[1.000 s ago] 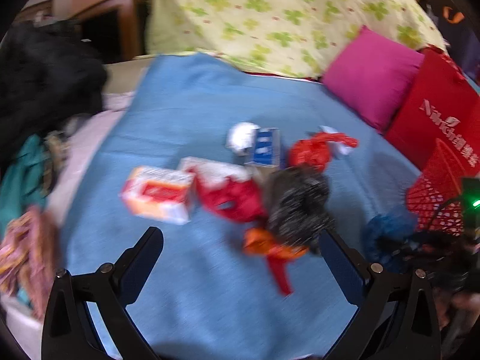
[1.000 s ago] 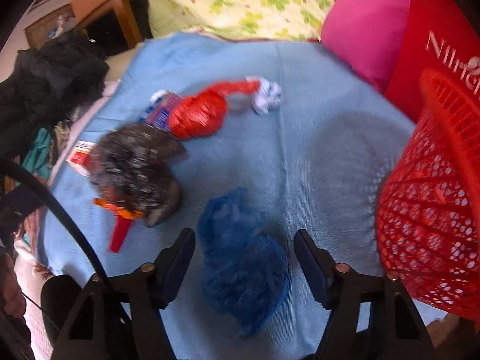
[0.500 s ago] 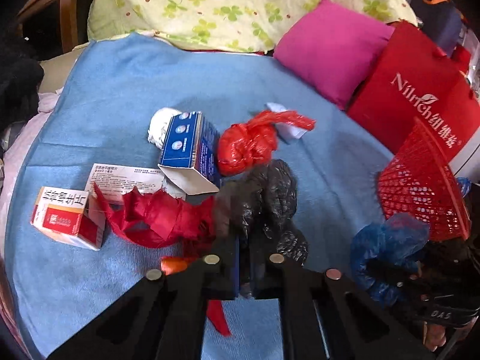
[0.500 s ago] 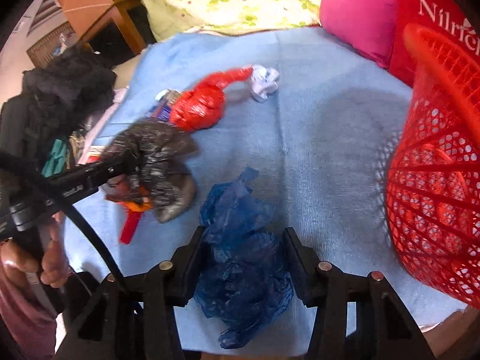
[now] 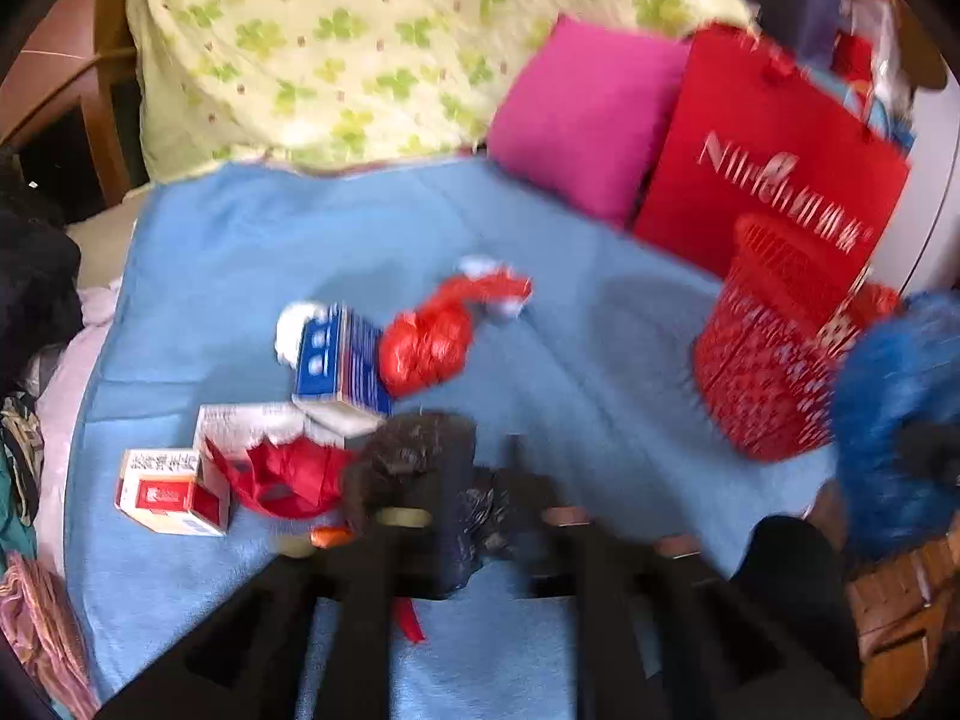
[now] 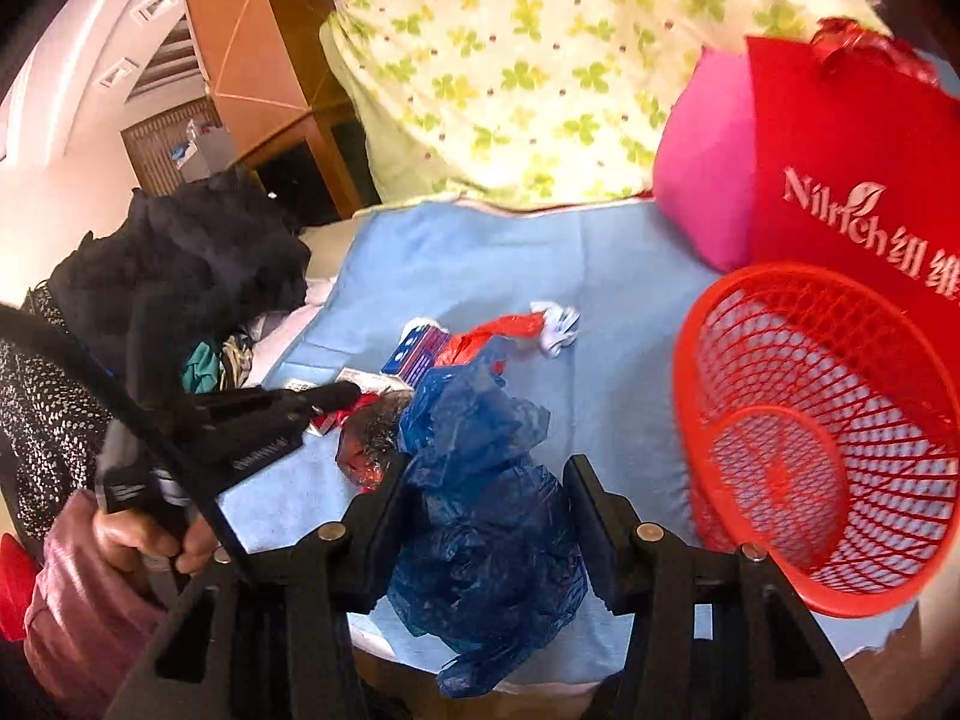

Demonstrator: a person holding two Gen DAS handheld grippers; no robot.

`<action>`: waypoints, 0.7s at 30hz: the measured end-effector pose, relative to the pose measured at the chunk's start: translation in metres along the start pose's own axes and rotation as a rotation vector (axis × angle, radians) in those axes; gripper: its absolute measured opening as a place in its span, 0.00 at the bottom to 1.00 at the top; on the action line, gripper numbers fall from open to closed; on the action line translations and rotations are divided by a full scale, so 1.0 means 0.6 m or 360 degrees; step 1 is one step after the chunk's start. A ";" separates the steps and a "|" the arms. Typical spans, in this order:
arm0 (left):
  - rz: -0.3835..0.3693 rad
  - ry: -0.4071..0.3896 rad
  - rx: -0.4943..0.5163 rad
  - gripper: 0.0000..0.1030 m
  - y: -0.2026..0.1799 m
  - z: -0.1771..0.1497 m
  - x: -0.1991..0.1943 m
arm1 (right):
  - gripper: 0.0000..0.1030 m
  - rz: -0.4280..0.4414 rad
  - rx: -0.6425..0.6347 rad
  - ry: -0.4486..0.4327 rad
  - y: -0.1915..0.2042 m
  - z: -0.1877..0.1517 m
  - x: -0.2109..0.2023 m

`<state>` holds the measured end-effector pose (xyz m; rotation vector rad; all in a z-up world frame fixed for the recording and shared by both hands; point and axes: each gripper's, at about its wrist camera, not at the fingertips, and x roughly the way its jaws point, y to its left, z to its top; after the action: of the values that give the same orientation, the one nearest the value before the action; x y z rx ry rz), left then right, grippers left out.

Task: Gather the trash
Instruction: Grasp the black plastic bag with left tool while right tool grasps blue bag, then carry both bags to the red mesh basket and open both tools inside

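My left gripper (image 5: 474, 498) is low over the blue blanket (image 5: 600, 360), blurred by motion. Its jaws are opening, and the crumpled black bag (image 5: 414, 456) sits in the gap between its fingers, resting on the blanket. In the right wrist view, my right gripper (image 6: 489, 498) is shut on a blue plastic bag (image 6: 480, 516) and holds it in the air beside the red mesh basket (image 6: 810, 420). The left gripper (image 6: 342, 393) also shows there, its tips at the black bag (image 6: 375, 435). A red bag (image 5: 426, 348), a blue-white box (image 5: 342, 360), a red-white box (image 5: 168, 492) and a red wrapper (image 5: 282, 474) lie on the blanket.
The basket (image 5: 768, 360) lies tilted at the blanket's right edge, against a red carrier bag (image 5: 774, 168). A pink cushion (image 5: 588, 114) and a clover-print pillow (image 5: 360, 48) line the back. Dark clothes (image 6: 198, 258) are piled on the left. A hand (image 6: 150, 534) holds the left gripper.
The right gripper closed on the blue bag and lifted it off the blanket to beside the basket. The left gripper snapped shut at the black bag, then parted with the bag deeper between its fingers.
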<state>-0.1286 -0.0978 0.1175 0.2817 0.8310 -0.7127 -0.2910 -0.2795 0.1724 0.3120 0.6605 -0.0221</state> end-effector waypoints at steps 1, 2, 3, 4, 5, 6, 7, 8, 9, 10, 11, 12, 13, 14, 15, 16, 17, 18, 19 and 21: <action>0.0065 0.0038 0.0002 0.81 -0.001 -0.003 0.018 | 0.52 -0.0010 -0.0008 0.0000 -0.001 -0.003 -0.004; 0.0133 0.0045 -0.0001 0.87 0.001 -0.004 0.033 | 0.52 -0.0011 -0.0005 -0.0002 -0.002 -0.004 -0.010; 0.0137 0.0064 0.0004 0.87 0.004 -0.005 0.046 | 0.52 -0.0017 -0.0005 -0.0002 -0.004 -0.007 -0.015; 0.0129 0.0104 -0.0001 0.87 0.006 -0.006 0.062 | 0.52 -0.0029 -0.0011 0.0002 -0.005 -0.011 -0.012; 0.0128 0.0138 -0.0014 0.87 0.008 -0.008 0.076 | 0.52 -0.0025 -0.0002 0.0000 -0.009 -0.011 -0.019; 0.0129 0.0177 -0.0035 0.86 0.012 -0.011 0.091 | 0.52 -0.0029 0.0008 0.0000 -0.013 -0.012 -0.023; 0.0123 0.0199 -0.0056 0.74 0.014 -0.014 0.103 | 0.52 -0.0035 0.0016 0.0002 -0.019 -0.013 -0.024; 0.0120 0.0212 -0.0060 0.45 0.014 -0.017 0.110 | 0.52 -0.0036 0.0025 0.0001 -0.024 -0.013 -0.026; 0.0105 0.0236 -0.0053 0.31 0.013 -0.020 0.118 | 0.52 -0.0043 0.0028 0.0002 -0.029 -0.011 -0.021; 0.0078 0.0247 -0.0056 0.21 0.011 -0.020 0.122 | 0.52 -0.0049 0.0038 -0.0002 -0.034 -0.011 -0.022; 0.0078 0.0227 -0.0045 0.15 0.007 -0.018 0.119 | 0.52 -0.0054 0.0049 -0.0006 -0.040 -0.010 -0.022; 0.0094 0.0206 -0.0008 0.11 0.000 -0.016 0.114 | 0.52 -0.0057 0.0059 -0.0010 -0.046 -0.010 -0.023; 0.0107 0.0192 0.0026 0.06 -0.005 -0.012 0.110 | 0.52 -0.0058 0.0070 -0.0017 -0.051 -0.011 -0.027; 0.0108 0.0181 0.0038 0.04 -0.009 -0.008 0.105 | 0.52 -0.0059 0.0080 -0.0025 -0.054 -0.012 -0.030; 0.0093 0.0166 0.0042 0.03 -0.012 -0.003 0.100 | 0.52 -0.0061 0.0088 -0.0035 -0.058 -0.011 -0.033; 0.0080 0.0150 0.0042 0.03 -0.015 0.003 0.096 | 0.52 -0.0063 0.0097 -0.0045 -0.063 -0.009 -0.036; 0.0079 0.0136 0.0044 0.02 -0.017 0.008 0.090 | 0.52 -0.0065 0.0108 -0.0055 -0.069 -0.009 -0.040; 0.0080 0.0119 0.0049 0.02 -0.021 0.013 0.083 | 0.52 -0.0065 0.0120 -0.0064 -0.074 -0.008 -0.043; 0.0081 0.0092 0.0056 0.02 -0.024 0.020 0.074 | 0.52 -0.0067 0.0131 -0.0075 -0.079 -0.007 -0.047; 0.0072 0.0053 0.0050 0.02 -0.027 0.032 0.060 | 0.52 -0.0077 0.0146 -0.0093 -0.090 -0.005 -0.054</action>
<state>-0.1118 -0.1358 0.1037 0.3407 0.8433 -0.6811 -0.3251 -0.3324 0.1749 0.3823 0.6099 -0.1079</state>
